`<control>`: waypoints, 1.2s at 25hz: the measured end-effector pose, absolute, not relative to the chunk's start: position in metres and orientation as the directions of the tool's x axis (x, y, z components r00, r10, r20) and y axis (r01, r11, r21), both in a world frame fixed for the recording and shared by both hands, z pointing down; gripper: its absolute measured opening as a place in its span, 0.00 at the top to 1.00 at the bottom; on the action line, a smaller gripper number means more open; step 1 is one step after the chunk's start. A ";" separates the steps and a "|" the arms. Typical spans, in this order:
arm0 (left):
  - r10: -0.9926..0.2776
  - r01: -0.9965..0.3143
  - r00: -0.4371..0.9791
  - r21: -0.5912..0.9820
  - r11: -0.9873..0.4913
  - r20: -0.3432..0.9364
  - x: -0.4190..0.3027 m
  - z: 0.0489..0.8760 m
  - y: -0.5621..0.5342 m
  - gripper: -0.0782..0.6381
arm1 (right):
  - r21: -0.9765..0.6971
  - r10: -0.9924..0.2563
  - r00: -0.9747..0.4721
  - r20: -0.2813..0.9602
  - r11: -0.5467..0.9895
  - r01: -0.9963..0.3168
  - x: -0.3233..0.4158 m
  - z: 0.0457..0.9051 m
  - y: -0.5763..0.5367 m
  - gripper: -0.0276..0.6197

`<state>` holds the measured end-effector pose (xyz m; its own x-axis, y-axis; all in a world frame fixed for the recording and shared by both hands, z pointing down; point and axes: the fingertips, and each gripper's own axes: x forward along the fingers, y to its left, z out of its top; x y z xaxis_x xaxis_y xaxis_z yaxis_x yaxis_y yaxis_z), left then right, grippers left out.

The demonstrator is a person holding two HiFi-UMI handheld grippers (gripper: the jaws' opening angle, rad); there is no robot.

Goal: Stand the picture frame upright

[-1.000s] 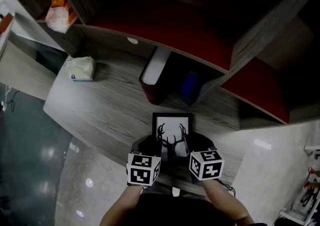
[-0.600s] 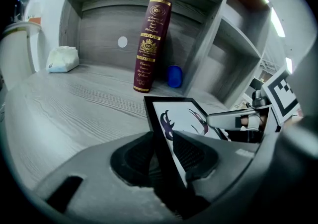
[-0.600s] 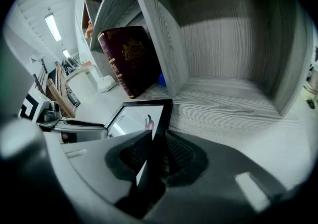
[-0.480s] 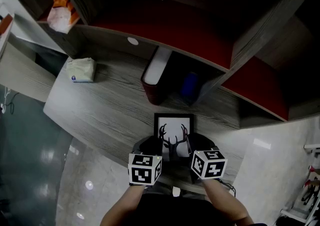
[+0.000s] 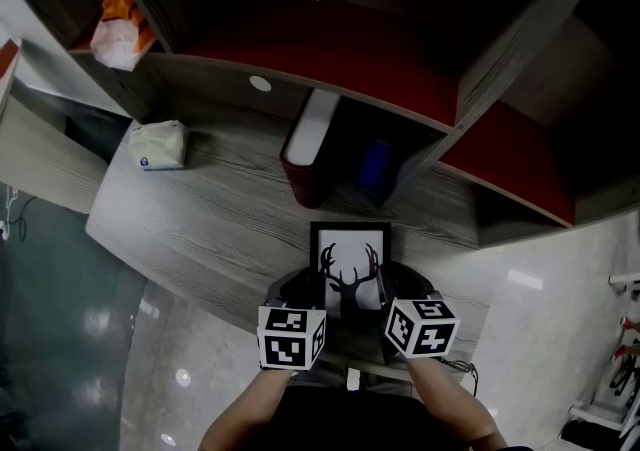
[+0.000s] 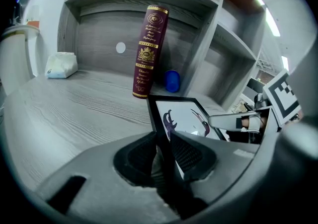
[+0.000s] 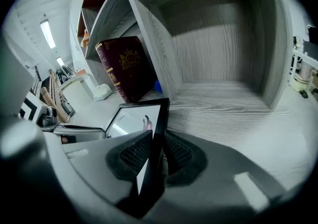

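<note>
Left hand-held gripper (image 6: 161, 143), jaws just closing, pinches thin black picture frame (image 6: 185, 114).

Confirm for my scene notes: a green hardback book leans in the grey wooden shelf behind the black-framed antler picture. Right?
Not green: the hardback book leaning in the grey wooden shelf behind the black-framed antler picture is maroon with gold print, as the left gripper view shows.

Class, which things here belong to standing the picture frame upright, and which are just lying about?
In the job: picture frame; left gripper and right gripper, whose jaws have just been closing onto its side edges.

Lying about: maroon book; blue object; tissue pack; orange-and-white bag.
</note>
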<state>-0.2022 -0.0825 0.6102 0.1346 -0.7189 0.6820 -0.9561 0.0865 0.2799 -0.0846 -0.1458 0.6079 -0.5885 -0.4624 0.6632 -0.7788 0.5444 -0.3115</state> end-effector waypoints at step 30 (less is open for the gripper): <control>-0.827 -0.964 0.024 0.234 0.131 0.562 -0.172 0.537 -0.069 0.79 | -0.334 -0.529 -0.671 0.520 0.597 -0.730 -0.051 0.532 -0.131 0.85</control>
<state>-0.1722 -0.0689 0.5367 0.0242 -0.8267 0.5621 -0.9635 0.1306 0.2335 -0.0506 -0.1309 0.5324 -0.6708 -0.5289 0.5199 -0.7295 0.5969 -0.3340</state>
